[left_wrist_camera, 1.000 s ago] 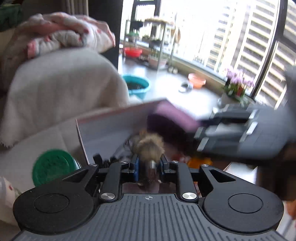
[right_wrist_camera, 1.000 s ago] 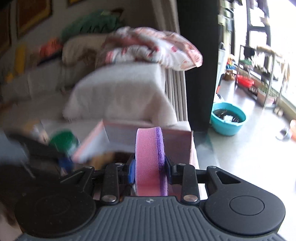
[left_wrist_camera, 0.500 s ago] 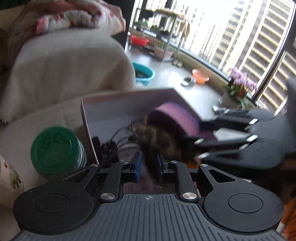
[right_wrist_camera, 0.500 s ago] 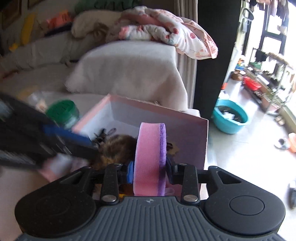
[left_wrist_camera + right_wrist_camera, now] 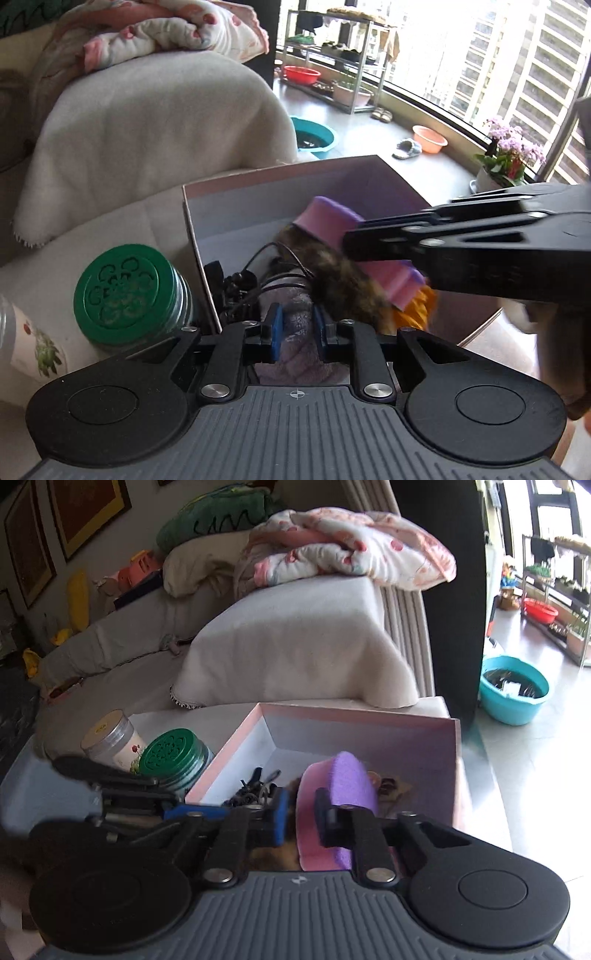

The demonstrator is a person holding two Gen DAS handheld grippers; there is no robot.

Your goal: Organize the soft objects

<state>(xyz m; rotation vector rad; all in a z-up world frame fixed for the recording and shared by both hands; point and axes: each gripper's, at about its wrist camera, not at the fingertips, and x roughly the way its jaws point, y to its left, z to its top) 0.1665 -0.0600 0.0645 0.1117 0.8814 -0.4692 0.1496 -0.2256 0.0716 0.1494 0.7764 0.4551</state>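
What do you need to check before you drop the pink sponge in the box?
1. Pink sponge held firmly: ok, pinched between the fingers of the right gripper.
2. Sponge above the box: ok.
3. Spot under it bare: not ok, a furry thing lies there.
4. Left gripper out of the way: not ok, it is close by, at the box's near end.
5. Left gripper empty: cannot tell, a purple towel shows between its fingers.
6. Green-lidded jar safe: ok, it stands outside the box wall.

No legible text or labels
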